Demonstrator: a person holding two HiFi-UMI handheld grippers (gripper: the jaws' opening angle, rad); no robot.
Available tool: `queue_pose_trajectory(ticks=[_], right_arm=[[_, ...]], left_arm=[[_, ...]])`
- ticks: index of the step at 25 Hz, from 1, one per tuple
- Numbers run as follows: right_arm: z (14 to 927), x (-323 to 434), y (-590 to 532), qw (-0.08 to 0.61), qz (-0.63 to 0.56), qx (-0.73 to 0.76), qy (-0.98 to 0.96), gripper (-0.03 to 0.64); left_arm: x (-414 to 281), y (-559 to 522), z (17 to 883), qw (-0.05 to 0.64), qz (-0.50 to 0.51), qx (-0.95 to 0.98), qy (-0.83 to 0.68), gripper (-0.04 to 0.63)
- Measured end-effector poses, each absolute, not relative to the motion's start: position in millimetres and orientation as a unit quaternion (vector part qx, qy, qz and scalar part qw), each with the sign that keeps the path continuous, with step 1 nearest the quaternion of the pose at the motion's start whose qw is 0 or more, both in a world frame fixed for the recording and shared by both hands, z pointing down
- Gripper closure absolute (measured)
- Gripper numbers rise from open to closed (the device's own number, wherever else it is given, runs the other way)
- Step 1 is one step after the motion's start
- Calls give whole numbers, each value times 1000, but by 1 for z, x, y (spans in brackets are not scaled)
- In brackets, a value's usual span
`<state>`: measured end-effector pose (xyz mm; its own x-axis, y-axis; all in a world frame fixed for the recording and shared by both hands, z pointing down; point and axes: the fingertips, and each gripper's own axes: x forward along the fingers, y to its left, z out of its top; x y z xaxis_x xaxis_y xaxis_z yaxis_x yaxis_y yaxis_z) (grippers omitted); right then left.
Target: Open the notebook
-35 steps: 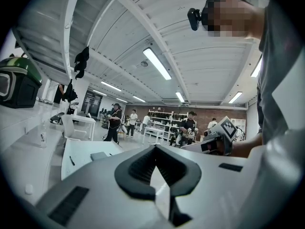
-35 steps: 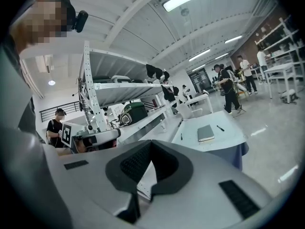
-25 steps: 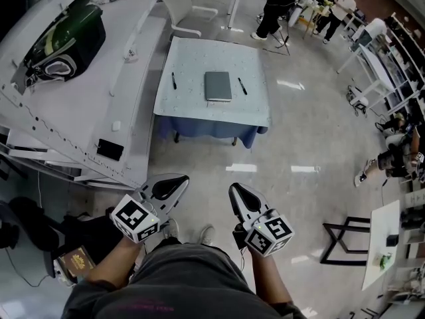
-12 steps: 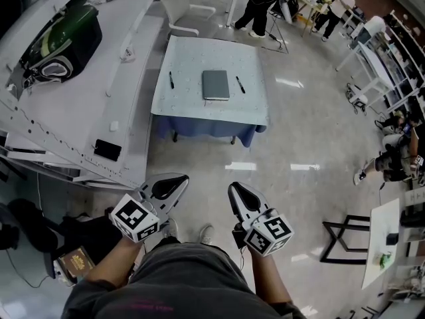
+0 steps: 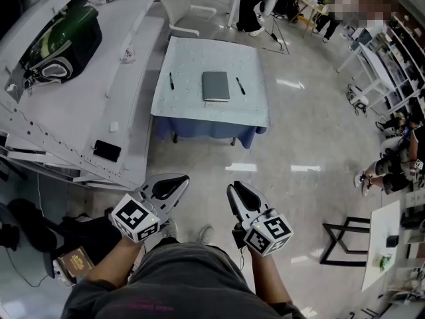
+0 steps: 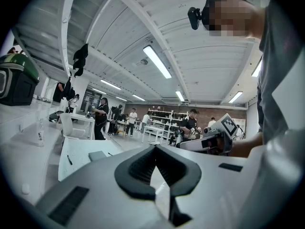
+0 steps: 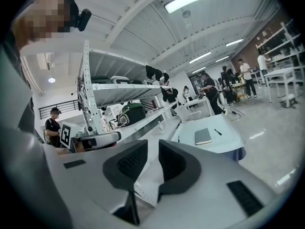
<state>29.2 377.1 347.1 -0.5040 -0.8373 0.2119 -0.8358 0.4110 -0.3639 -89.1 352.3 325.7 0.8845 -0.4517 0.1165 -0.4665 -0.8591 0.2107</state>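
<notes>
1. A small table [image 5: 192, 105] under a pale blue cloth stands on the shiny grey floor [image 5: 305, 131], well ahead of me.
2. A closed grey notebook [image 5: 216, 86] lies flat near the table's middle.
3. A dark pen [image 5: 172, 80] lies on the cloth left of the notebook. A second pen [image 5: 242, 86] lies just right of it. Neither touches it.
4. A long white bench [image 5: 80, 105] runs along my left, carrying a green bag [image 5: 63, 38] and a flat black device [image 5: 107, 150].

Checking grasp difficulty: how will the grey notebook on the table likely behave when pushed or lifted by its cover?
The notebook lies flat and closed, so it probably won't tip or roll. On the tablecloth it may slide when pushed. Cover stiffness is too small to judge.
</notes>
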Motion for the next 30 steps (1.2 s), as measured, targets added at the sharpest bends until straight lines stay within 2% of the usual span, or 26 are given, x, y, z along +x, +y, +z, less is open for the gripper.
queue_pose_trajectory(ticks=[30], right_arm=[[352, 80, 381, -1, -215, -473, 855, 502]], left_arm=[[-40, 365, 330, 115, 35, 955, -272, 594]])
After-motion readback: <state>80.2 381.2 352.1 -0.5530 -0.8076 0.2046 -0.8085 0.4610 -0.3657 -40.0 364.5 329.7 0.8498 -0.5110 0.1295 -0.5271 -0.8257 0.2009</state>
